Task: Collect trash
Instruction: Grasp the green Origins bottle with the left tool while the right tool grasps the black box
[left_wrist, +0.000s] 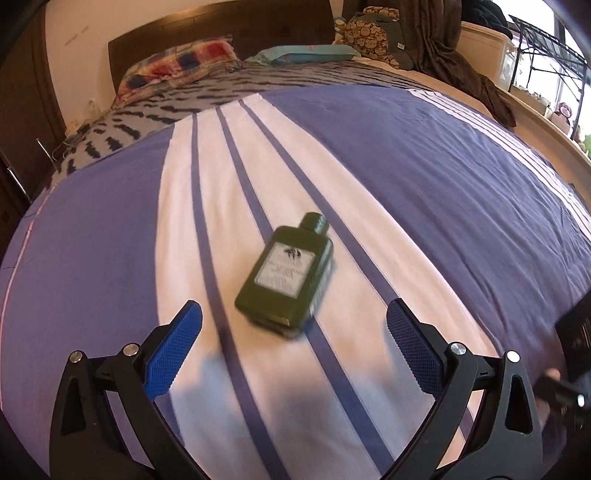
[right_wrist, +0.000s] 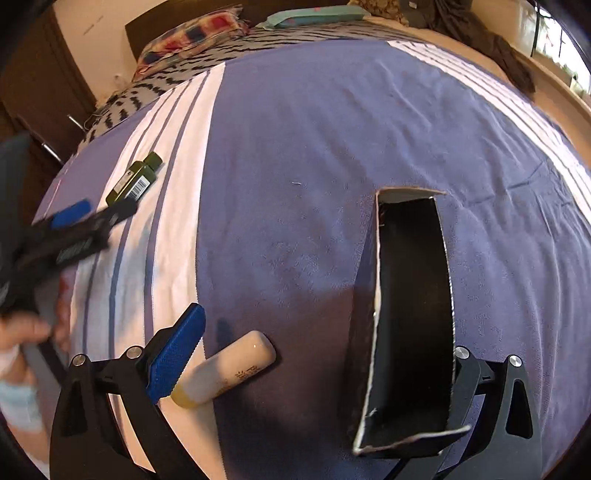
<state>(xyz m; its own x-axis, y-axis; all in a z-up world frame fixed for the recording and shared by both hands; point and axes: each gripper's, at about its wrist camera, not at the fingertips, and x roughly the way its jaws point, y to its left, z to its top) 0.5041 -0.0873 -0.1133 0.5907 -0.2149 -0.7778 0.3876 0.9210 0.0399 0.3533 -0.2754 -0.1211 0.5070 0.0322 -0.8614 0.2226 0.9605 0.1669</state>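
A dark green bottle (left_wrist: 286, 275) with a pale label lies on the white striped part of the bed cover, just ahead of my open left gripper (left_wrist: 293, 315), between its blue pads and apart from them. It also shows in the right wrist view (right_wrist: 133, 180), with the left gripper (right_wrist: 79, 218) beside it. My right gripper (right_wrist: 321, 332) is open. A cream tube (right_wrist: 225, 369) lies on the cover next to its left pad. A black open cardboard box (right_wrist: 410, 317) stands in front of its right finger and hides that pad.
The blue and white bed cover (left_wrist: 424, 177) fills both views. Pillows (left_wrist: 177, 66) and a dark headboard (left_wrist: 221, 26) lie at the far end. Clothes (left_wrist: 443, 48) hang at the back right. A dark cupboard (left_wrist: 14, 147) stands at the left.
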